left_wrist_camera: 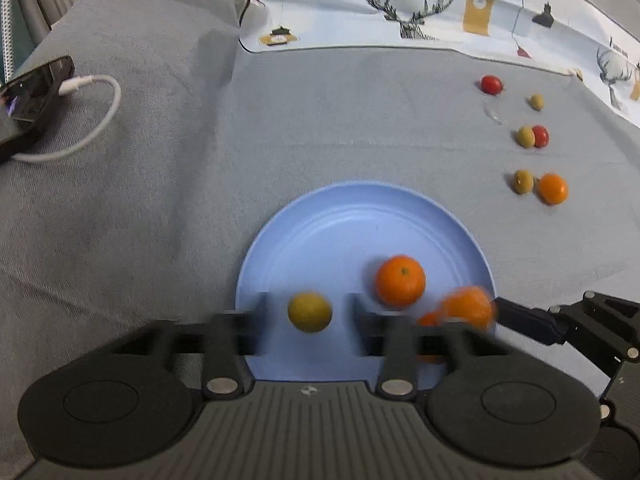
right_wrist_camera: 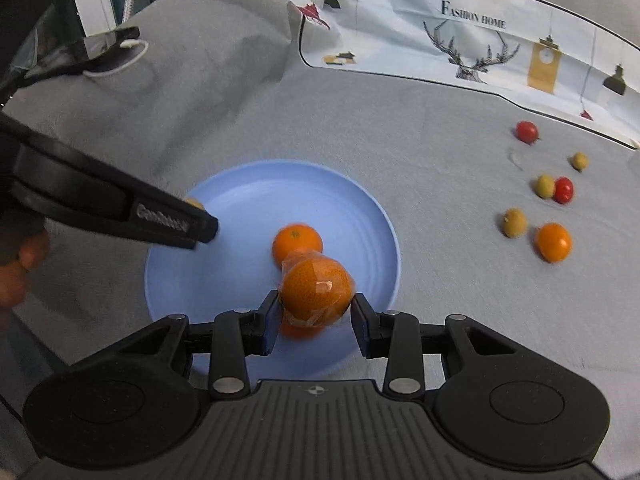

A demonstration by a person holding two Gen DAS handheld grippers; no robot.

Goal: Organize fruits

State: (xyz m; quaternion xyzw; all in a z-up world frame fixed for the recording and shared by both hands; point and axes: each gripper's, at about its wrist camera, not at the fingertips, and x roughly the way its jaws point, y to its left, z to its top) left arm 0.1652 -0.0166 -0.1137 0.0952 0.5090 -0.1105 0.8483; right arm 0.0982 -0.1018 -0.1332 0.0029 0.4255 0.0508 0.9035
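Where left gripper (left_wrist_camera: 308,304) hangs: over near edge of blue plate (left_wrist_camera: 340,216), pointing steeply down.
Left jaws: spread wide, released; yellow-green fruit (left_wrist_camera: 310,312) btwn them w/ clear gaps both sides, no pad touching it.
Yellow-green fruit: over near-left part of plate, blurred; cannot tell if resting on it.
Right gripper (right_wrist_camera: 316,300): over near-right part of plate, just beside left gripper.
Right jaws: partly apart, w/ plastic-wrapped orange (right_wrist_camera: 316,292) btwn the tips; pads right at its sides, cannot tell if pressing or just clear.
Wrapped orange: above plate at near-right rim, blurred in left wrist view.
Bare orange (left_wrist_camera: 400,280): lying on plate, stem end up, just behind wrapped orange.
Loose fruit: on grey cloth (left_wrist_camera: 160,200) right of plate, well apart from it.
- small orange (left_wrist_camera: 553,189) just beside a green fruit (left_wrist_camera: 523,181), nearest plate.
- red tomato (left_wrist_camera: 541,136) touching second green fruit (left_wrist_camera: 525,137), farther back.
- far red tomato (left_wrist_camera: 491,85) and smallest green fruit (left_wrist_camera: 536,102), each alone at back.
Printed cloth (left_wrist_camera: 400,0): deer and lamp print, along far edge.
Phone (left_wrist_camera: 32,100): far left on grey cloth, white cable (left_wrist_camera: 100,120) plugged in, looped beside it.
Person's hand (right_wrist_camera: 16,272): at left edge of right wrist view, behind left gripper body.
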